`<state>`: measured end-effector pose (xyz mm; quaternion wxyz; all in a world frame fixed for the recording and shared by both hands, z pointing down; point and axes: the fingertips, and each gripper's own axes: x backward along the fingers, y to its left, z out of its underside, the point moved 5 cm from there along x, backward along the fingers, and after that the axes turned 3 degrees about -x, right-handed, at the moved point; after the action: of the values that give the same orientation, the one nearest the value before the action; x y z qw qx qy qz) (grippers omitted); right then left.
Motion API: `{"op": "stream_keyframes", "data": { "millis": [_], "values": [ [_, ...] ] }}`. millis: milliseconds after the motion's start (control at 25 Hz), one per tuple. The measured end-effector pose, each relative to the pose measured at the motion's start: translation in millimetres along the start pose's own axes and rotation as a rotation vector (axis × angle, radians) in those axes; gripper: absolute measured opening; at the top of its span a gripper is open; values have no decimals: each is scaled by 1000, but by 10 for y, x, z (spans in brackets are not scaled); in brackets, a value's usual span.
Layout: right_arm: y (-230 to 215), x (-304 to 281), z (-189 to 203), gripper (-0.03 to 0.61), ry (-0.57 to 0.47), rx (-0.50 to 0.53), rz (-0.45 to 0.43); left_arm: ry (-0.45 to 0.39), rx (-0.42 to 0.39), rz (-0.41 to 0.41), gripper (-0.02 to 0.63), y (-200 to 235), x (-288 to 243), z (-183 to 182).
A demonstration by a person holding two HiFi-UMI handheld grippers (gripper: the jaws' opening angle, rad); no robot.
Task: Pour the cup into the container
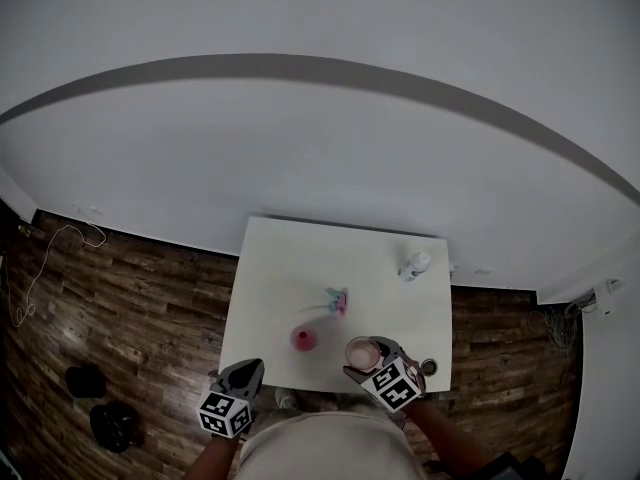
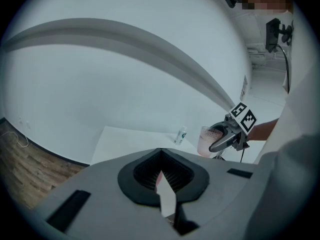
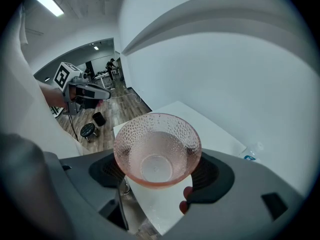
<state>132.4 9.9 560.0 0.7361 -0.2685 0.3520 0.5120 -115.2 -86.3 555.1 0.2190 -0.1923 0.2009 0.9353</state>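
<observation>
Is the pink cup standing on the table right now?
No, the pink cup is clamped in the right gripper, held up off the white table.

The left gripper and the right gripper share a smooth grey moulded shell, with black ribbed pads lining the jaws. Each carries a cube of black-and-white square markers. A thin black cable trails from the right one. The person wears a pale top.
</observation>
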Motion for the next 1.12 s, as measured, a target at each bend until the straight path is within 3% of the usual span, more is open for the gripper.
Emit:
{"op": "stream_keyframes", "data": {
  "millis": [280, 600, 1120],
  "values": [
    [75, -150, 27, 370, 26, -32, 28, 18, -7, 17, 11, 178, 143, 38],
    [120, -309, -72, 370, 15, -12, 68, 7, -76, 68, 11, 331, 206, -35],
    [218, -350, -137, 370, 45, 33, 26, 11, -54, 74, 11, 253, 140, -54]
  ]
}}
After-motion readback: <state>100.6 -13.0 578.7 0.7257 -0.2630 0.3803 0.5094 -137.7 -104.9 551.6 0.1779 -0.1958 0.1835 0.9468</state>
